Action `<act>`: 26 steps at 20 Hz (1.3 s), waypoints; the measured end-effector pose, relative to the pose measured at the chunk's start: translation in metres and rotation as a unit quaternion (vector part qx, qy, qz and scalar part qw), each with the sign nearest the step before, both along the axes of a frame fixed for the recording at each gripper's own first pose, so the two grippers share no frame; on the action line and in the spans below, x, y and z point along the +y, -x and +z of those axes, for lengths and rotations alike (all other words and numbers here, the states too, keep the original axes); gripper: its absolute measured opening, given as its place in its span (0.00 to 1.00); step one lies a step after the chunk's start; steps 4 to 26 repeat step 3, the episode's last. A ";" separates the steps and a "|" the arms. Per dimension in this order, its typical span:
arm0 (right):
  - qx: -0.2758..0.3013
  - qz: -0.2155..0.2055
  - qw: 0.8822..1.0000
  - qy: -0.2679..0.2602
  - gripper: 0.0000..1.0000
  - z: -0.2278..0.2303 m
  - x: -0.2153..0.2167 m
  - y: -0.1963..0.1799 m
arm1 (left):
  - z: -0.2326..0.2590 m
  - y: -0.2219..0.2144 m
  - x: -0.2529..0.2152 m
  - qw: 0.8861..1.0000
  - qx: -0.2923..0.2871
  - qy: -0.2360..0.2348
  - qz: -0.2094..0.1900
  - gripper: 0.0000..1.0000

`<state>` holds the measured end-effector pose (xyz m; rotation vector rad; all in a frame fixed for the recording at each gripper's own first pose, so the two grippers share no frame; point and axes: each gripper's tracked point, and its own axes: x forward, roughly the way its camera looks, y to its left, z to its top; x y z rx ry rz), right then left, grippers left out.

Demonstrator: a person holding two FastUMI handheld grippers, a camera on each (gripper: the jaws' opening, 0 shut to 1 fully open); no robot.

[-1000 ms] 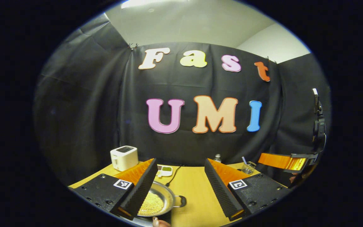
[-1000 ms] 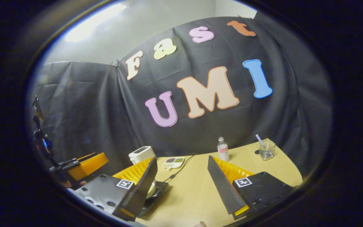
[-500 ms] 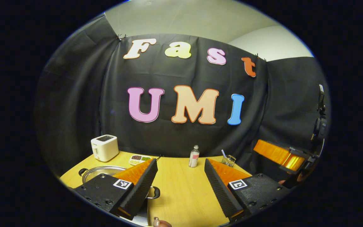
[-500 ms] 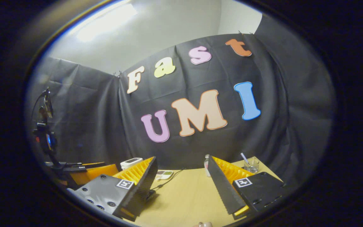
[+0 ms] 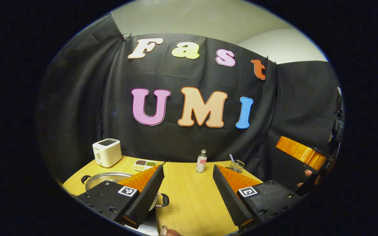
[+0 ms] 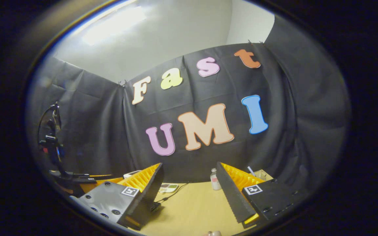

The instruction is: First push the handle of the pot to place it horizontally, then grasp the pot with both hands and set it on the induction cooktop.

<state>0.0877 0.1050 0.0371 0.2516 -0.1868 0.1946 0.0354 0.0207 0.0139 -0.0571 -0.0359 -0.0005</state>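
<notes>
A steel pot [image 5: 105, 177] with two dark side handles stands at the lower left of the left gripper view, one handle [image 5: 84, 179] pointing left and the other [image 5: 164, 199] pointing right. My left gripper [image 5: 189, 196] is open above the table, its left finger covering most of the pot. My right gripper [image 6: 190, 200] is also open, with nothing between its fingers. A black corner of the induction cooktop [image 6: 155, 206] peeks out beside its left finger. The right gripper [image 5: 302, 154] hangs at the far right, and the left gripper [image 6: 94, 179] at the lower left.
On the wooden table [image 5: 189, 186] stand a white toaster [image 5: 107, 152], a small tray of condiments [image 5: 144, 165], a bottle [image 5: 201, 161] and a glass with a straw [image 5: 237, 165] along the back. A black cord [image 6: 173, 193] runs towards the cooktop.
The left gripper has drawn back from over the pot, which now sits to its lower left. The right gripper has tilted upward, so the table has sunk lower in its view.
</notes>
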 end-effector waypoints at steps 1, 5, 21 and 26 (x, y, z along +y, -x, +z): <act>-0.003 -0.003 1.000 0.006 0.93 0.000 -0.001 0.001 | 0.000 -0.001 -0.002 1.000 -0.001 0.002 -0.004 0.93; -0.003 -0.010 1.000 0.013 0.93 -0.001 -0.002 0.003 | -0.001 -0.001 -0.006 1.000 0.000 0.006 -0.012 0.94; -0.003 -0.010 1.000 0.013 0.93 -0.001 -0.002 0.003 | -0.001 -0.001 -0.006 1.000 0.000 0.006 -0.012 0.94; -0.003 -0.010 1.000 0.013 0.93 -0.001 -0.002 0.003 | -0.001 -0.001 -0.006 1.000 0.000 0.006 -0.012 0.94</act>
